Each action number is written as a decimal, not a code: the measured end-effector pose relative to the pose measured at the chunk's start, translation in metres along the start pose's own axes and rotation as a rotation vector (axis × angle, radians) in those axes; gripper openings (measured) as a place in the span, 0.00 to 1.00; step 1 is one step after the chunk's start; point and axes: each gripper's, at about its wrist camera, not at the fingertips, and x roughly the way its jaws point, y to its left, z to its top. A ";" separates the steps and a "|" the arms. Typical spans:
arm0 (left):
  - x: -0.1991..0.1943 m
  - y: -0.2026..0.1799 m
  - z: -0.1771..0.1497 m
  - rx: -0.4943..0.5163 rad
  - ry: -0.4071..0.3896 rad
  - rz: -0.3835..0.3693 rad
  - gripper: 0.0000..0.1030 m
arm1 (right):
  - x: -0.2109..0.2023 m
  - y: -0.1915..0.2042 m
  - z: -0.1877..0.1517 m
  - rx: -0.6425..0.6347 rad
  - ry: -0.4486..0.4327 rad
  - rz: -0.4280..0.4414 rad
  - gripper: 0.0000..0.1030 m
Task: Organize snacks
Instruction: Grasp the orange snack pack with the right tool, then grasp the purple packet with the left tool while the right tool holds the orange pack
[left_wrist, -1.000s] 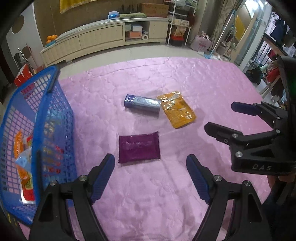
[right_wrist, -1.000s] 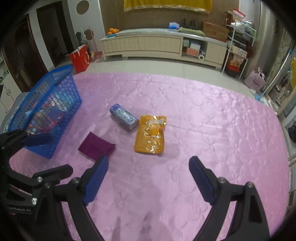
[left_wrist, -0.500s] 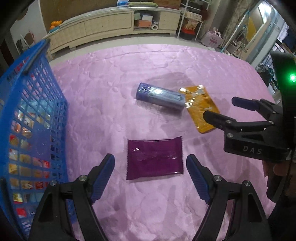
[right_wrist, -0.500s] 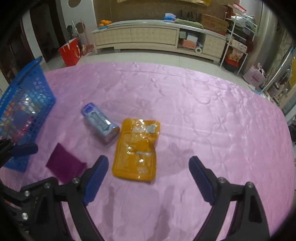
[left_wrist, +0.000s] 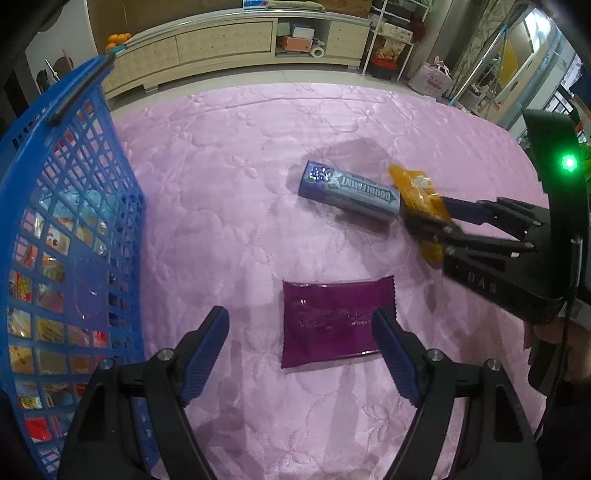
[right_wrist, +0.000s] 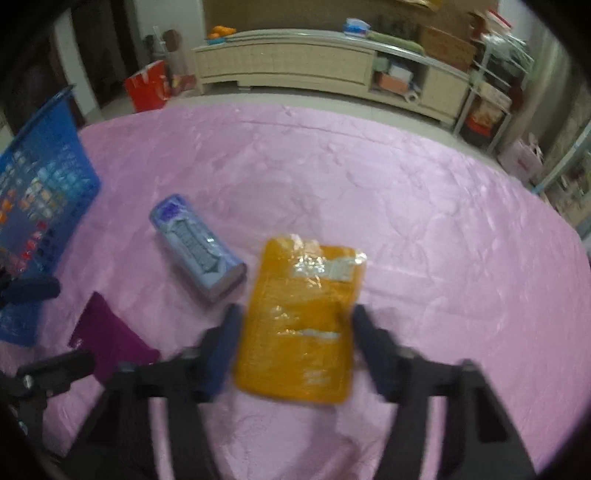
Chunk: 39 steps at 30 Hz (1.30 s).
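An orange snack packet lies on the pink quilt. My right gripper is closing, with that packet between its jaws and the pads at its two long edges. In the left wrist view, the right gripper pinches the orange packet beside a blue Doublemint gum pack. My left gripper hangs open over a purple packet, not touching it. A blue basket holding several snacks stands at the left.
Beyond the quilt's far edge, a long cream cabinet runs along the wall, with a red bag on the floor to its left. Metal shelves stand at the right.
Both grippers have sunk toward the quilt. The right jaws have narrowed from wide open onto the orange packet. The left gripper now hangs over the purple packet, still open.
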 end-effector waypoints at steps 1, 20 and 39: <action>0.000 0.001 -0.002 0.001 0.000 0.002 0.76 | -0.001 0.001 0.000 -0.008 0.000 0.003 0.36; 0.007 -0.015 -0.005 0.095 0.044 -0.036 0.76 | -0.054 0.002 -0.044 0.060 -0.082 0.030 0.21; 0.040 -0.036 0.016 0.133 0.067 0.057 0.81 | -0.034 0.007 -0.038 0.054 -0.040 0.071 0.21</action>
